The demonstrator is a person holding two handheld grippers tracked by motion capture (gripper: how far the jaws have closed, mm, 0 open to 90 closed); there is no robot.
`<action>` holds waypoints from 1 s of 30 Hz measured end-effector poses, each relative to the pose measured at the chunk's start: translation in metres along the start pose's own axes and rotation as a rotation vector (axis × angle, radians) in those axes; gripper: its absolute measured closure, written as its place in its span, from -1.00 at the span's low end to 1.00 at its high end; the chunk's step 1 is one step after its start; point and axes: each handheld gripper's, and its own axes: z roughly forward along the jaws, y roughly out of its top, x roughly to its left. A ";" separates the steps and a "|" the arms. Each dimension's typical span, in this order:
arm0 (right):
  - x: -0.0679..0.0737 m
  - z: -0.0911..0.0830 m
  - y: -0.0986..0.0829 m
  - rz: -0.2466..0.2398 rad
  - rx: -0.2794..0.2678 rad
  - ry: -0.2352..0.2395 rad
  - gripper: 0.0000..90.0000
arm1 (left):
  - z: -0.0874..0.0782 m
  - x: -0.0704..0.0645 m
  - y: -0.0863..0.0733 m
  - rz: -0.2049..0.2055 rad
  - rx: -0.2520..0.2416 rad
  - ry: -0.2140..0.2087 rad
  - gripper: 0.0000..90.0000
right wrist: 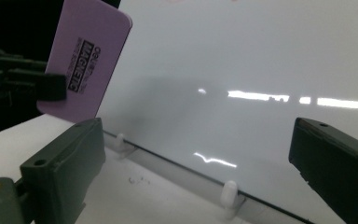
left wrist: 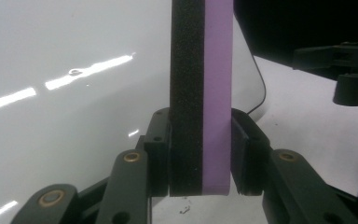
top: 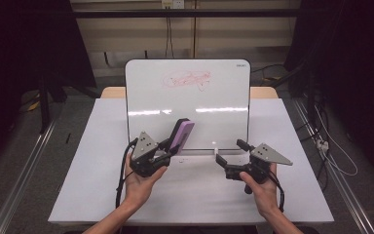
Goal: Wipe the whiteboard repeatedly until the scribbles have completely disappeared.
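- At the table's [top: 102,195] near edge, left side: the left gripper [top: 168,146] has its jaws clamped on a purple eraser [top: 181,135], one jaw on the black felt face, the other on the purple back.
- Eraser [left wrist: 201,93] held upright and raised just in front of the whiteboard's [top: 187,105] lower left part; whether it touches the board cannot be told.
- Whiteboard stands upright; a red scribble [top: 187,79] sits near its top.
- Right gripper [top: 229,157]: jaws spread wide, holding nothing, near the board's lower edge [right wrist: 177,161].
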 end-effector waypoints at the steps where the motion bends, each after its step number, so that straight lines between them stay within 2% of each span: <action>1: 0.001 0.001 0.001 -0.001 -0.010 -0.016 -0.91 | 0.001 -0.001 0.001 0.000 -0.001 0.000 0.42; 2: 0.003 0.003 0.002 0.010 -0.022 -0.037 -0.86 | 0.001 -0.001 0.001 0.001 0.000 -0.004 0.42; 5: 0.006 0.008 0.006 0.018 -0.044 -0.046 -0.85 | 0.005 -0.002 0.003 -0.003 -0.011 -0.007 0.42; 7: 0.008 0.010 0.008 0.019 -0.049 -0.014 -0.90 | 0.008 -0.002 0.004 -0.005 -0.009 -0.009 0.42; 9: 0.009 0.012 0.010 0.009 -0.049 -0.008 -0.91 | 0.011 -0.002 0.005 -0.018 -0.012 -0.019 0.42; 10: 0.011 0.016 0.011 0.011 -0.046 0.030 -0.95 | 0.012 -0.003 0.005 -0.023 -0.014 -0.019 0.42; 15: 0.018 0.024 0.012 -0.004 -0.046 0.030 -0.92 | 0.016 -0.005 0.006 -0.042 -0.018 -0.029 0.42; 16: 0.020 0.028 0.013 0.011 -0.054 0.059 -0.92 | 0.017 -0.005 0.006 -0.044 -0.017 -0.032 0.42; 21: 0.027 0.035 0.014 0.009 -0.066 0.081 -0.93 | 0.017 -0.008 0.003 -0.037 -0.012 -0.039 0.42; 23: 0.029 0.037 0.015 0.019 -0.073 0.094 -0.95 | 0.017 -0.009 0.002 -0.042 -0.011 -0.041 0.42; 24: 0.033 0.040 0.016 0.046 -0.104 0.116 -0.95 | 0.018 -0.009 0.002 -0.048 -0.012 -0.043 0.42; 27: 0.036 0.044 0.018 0.061 -0.123 0.130 -0.95 | 0.019 -0.011 0.002 -0.063 -0.021 -0.049 0.42; 28: 0.038 0.047 0.020 0.092 -0.150 0.146 -0.91 | 0.020 -0.011 0.003 -0.066 -0.023 -0.050 0.42; 30: 0.039 0.048 0.021 0.108 -0.157 0.152 -0.88 | 0.021 -0.012 0.003 -0.075 -0.025 -0.056 0.42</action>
